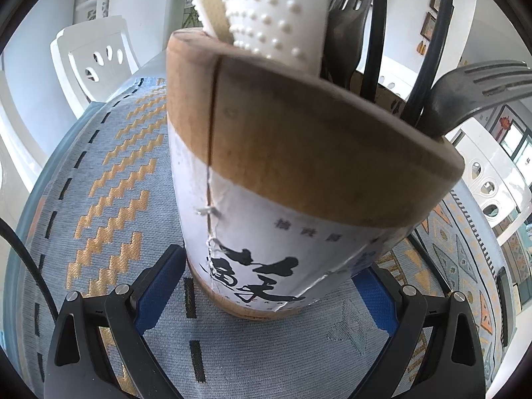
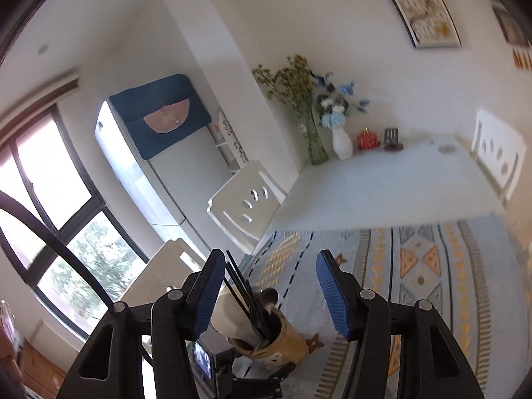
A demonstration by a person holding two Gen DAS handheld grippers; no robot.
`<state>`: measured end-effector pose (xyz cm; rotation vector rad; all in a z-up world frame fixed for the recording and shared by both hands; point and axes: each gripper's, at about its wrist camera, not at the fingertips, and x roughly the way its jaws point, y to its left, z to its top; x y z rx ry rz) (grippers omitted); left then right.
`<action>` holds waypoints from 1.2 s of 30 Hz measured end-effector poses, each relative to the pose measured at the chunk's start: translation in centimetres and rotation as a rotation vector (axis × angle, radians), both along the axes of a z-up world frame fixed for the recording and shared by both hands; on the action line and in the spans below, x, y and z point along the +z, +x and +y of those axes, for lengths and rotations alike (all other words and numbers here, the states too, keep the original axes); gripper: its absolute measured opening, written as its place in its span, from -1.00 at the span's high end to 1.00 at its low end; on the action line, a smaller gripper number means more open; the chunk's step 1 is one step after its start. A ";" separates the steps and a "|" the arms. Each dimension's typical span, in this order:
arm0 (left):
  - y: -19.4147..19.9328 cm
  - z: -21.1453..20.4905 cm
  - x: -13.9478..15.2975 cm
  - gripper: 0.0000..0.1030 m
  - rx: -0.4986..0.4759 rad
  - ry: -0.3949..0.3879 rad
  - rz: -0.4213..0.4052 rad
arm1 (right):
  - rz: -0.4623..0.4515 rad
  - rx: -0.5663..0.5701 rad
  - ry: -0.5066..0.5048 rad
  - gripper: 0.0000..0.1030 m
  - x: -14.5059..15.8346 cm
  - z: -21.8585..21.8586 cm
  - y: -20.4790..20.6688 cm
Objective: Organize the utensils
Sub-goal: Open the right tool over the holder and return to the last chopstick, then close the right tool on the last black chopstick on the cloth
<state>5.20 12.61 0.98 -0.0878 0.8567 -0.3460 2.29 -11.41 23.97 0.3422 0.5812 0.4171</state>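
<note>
Looking along my left tool (image 1: 266, 294), I see its blue pads pressed on both sides of the wooden utensil holder (image 1: 299, 173), which stands on the patterned cloth (image 1: 109, 179); dark spatulas (image 1: 472, 96) lean out toward 2 o'clock. From my right tool (image 2: 271, 294), released and empty, the holder sits at 6 o'clock on the worktop (image 2: 382, 186), chopsticks (image 2: 241, 286) rising toward 11

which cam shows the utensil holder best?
Left wrist: the utensil holder fills the frame, label and wooden rim sharp, between the blue pads. Right wrist shows it small and low, seen from above, partly hidden.
</note>
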 end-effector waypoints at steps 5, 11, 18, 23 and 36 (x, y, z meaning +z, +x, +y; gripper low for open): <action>0.0 -0.2 0.1 -0.91 0.000 0.005 0.001 | 0.232 -0.047 -0.051 -0.22 -4.3 -1.0 2.9; 0.3 -0.1 -0.1 -0.91 -0.003 -0.002 0.007 | 0.600 -0.038 -0.199 -0.22 -14.7 -0.9 6.4; 0.4 0.2 -0.1 -0.91 -0.006 -0.007 0.003 | 0.734 0.015 -0.340 -0.21 -21.5 0.6 7.1; 0.1 0.4 -0.2 -0.91 -0.007 -0.009 0.000 | 0.654 0.043 -0.500 -0.20 -22.1 2.4 6.9; 0.3 0.7 -0.4 -0.91 -0.006 -0.020 0.008 | 0.564 0.072 -0.590 0.65 -23.8 3.0 7.4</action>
